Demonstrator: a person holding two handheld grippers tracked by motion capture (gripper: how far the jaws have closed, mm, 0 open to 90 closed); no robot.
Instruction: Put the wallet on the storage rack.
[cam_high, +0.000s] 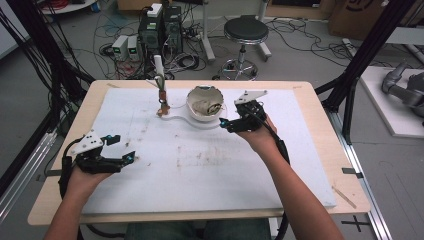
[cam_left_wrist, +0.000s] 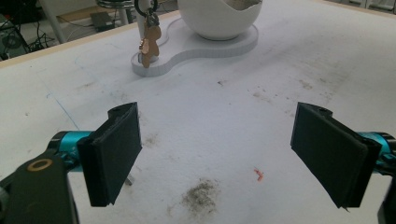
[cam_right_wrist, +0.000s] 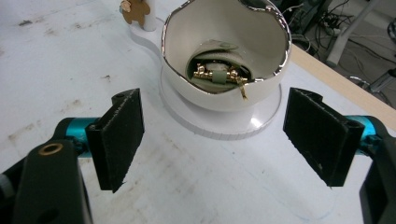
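A white egg-shaped bowl (cam_high: 204, 102) with a broken-looking gold rim stands on a flat white base (cam_high: 176, 118) at the back middle of the mat. Inside the bowl (cam_right_wrist: 224, 42) lies a pale green and gold bracelet (cam_right_wrist: 218, 74). A thin post on the base carries a brown gingerbread-figure keychain (cam_high: 162, 100), hanging from a ring (cam_left_wrist: 148, 39). My right gripper (cam_high: 229, 124) is open just in front of the bowl, nothing between its jaws. My left gripper (cam_high: 122, 150) is open low over the mat at the front left, empty.
A white foam mat (cam_high: 200, 165) with dirt smudges covers the wooden table (cam_high: 320, 115). A small orange scrap (cam_left_wrist: 258, 174) lies on the mat between the left jaws. Beyond the table's far edge are a stool (cam_high: 245, 35), computer boxes (cam_high: 160, 27) and cables on the floor.
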